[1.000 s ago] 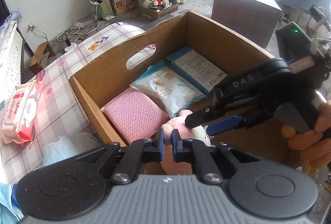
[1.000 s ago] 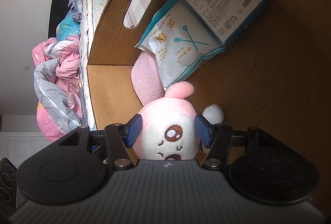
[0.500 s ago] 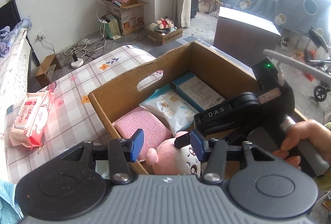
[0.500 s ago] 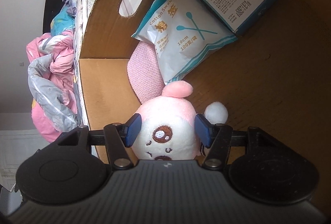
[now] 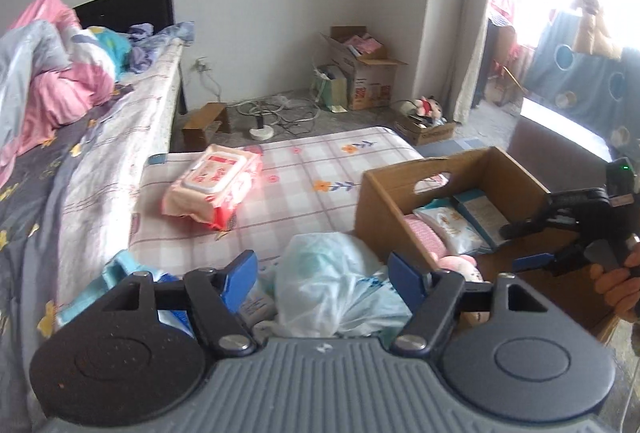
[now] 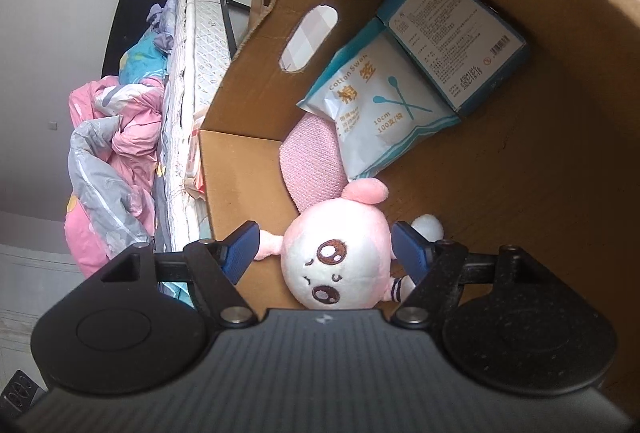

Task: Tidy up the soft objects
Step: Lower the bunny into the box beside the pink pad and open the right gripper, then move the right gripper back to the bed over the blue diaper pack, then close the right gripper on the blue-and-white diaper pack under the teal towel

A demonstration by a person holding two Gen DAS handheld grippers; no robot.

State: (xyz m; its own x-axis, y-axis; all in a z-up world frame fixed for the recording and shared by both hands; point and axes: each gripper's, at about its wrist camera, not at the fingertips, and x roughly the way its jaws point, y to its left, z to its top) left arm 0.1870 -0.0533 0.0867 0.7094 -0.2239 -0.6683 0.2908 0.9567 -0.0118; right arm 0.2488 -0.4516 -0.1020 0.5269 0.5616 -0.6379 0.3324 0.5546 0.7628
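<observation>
Inside the cardboard box (image 6: 500,193), a light, squashy pink plush toy (image 6: 340,257) lies between the opening, untouching jaws of the right gripper (image 6: 324,247), best pinched across its round head.

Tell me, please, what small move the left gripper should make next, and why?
Probably lower the left gripper onto the plastic bag below it. Its jaws are opening with nothing between them, the plush toy already lies in the cardboard box, and that bag sits outside it.
</observation>
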